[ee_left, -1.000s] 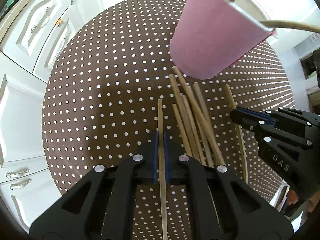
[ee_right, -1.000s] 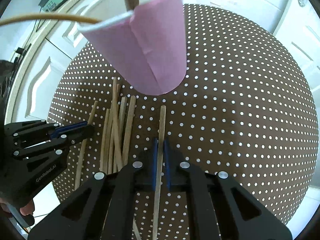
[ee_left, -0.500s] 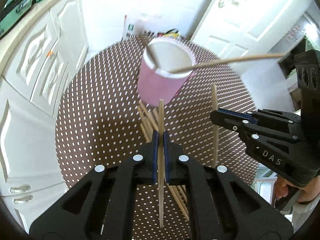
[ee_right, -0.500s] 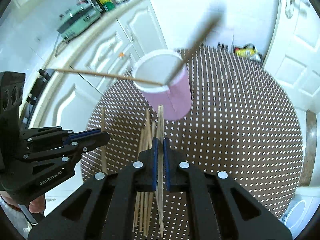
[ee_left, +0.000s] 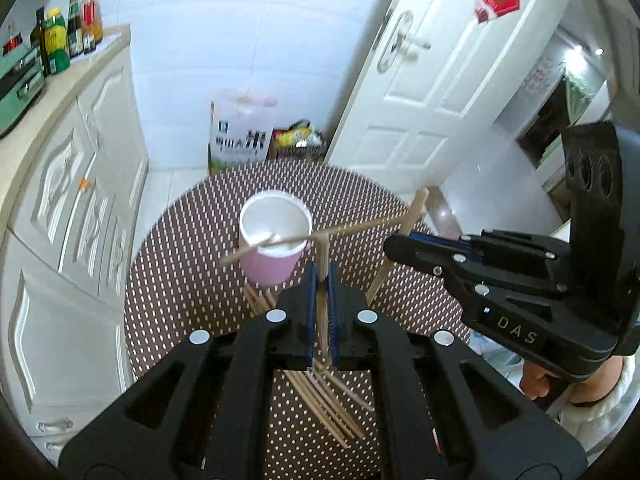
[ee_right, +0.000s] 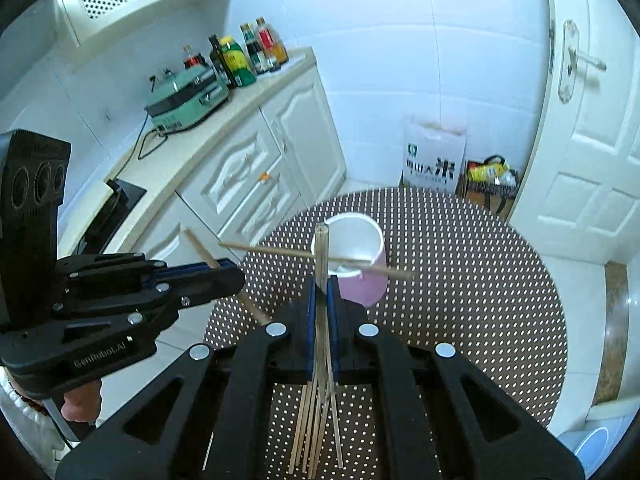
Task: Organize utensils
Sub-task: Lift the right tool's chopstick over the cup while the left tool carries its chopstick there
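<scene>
A pink paper cup (ee_left: 272, 248) (ee_right: 358, 262) stands on the round brown dotted table (ee_left: 180, 280) (ee_right: 460, 280). One wooden chopstick (ee_left: 352, 230) (ee_right: 280, 251) leans out of it. My left gripper (ee_left: 321, 276) is shut on a chopstick (ee_left: 323, 248), raised above the table. My right gripper (ee_right: 321, 284) is shut on another chopstick (ee_right: 321, 248), also raised near the cup. Each gripper shows in the other's view: the right gripper (ee_left: 404, 242) and the left gripper (ee_right: 228, 276). Several chopsticks (ee_left: 320, 392) (ee_right: 316, 420) lie on the table below.
White cabinets (ee_left: 72, 216) (ee_right: 248, 176) with a counter holding bottles (ee_right: 248, 54) and a green appliance (ee_right: 186, 98) stand at the left. A white door (ee_left: 432, 92) (ee_right: 592, 140) is at the right. A white bag (ee_left: 240, 136) sits on the floor behind the table.
Both grippers have lifted their chopsticks off the table and risen well above it. The cup now appears smaller and from above.
</scene>
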The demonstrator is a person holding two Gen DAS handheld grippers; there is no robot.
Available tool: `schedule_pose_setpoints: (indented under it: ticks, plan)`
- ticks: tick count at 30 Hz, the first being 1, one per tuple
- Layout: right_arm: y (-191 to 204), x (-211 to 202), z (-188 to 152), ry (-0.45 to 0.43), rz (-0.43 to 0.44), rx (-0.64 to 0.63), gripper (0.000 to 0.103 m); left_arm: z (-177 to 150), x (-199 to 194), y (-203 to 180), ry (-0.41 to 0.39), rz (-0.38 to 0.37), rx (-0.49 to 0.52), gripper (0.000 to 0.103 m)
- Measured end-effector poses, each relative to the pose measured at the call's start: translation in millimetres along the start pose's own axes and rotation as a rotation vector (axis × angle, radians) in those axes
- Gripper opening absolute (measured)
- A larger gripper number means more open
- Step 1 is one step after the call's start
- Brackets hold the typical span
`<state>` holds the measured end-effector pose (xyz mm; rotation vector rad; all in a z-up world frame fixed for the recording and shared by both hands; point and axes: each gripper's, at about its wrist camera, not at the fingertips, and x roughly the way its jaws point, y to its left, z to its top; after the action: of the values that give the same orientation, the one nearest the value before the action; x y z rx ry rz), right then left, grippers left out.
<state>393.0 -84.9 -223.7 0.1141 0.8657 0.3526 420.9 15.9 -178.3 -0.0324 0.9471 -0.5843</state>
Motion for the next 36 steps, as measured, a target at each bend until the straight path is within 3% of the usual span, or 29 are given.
schedule_pose_setpoints:
  ticks: [11, 22, 36]
  plan:
    - [5, -46, 46, -0.188, -0.025, -0.041, 0.004, 38, -39, -6, -0.157, 0.013, 0.004, 0.006]
    - [8, -47, 72, -0.305, -0.085, -0.064, 0.004, 59, -49, -1, -0.237, 0.072, -0.036, 0.006]
    - [2, -38, 66, -0.326, -0.084, -0.058, 0.004, 44, -15, 9, -0.153, 0.127, -0.048, 0.006]
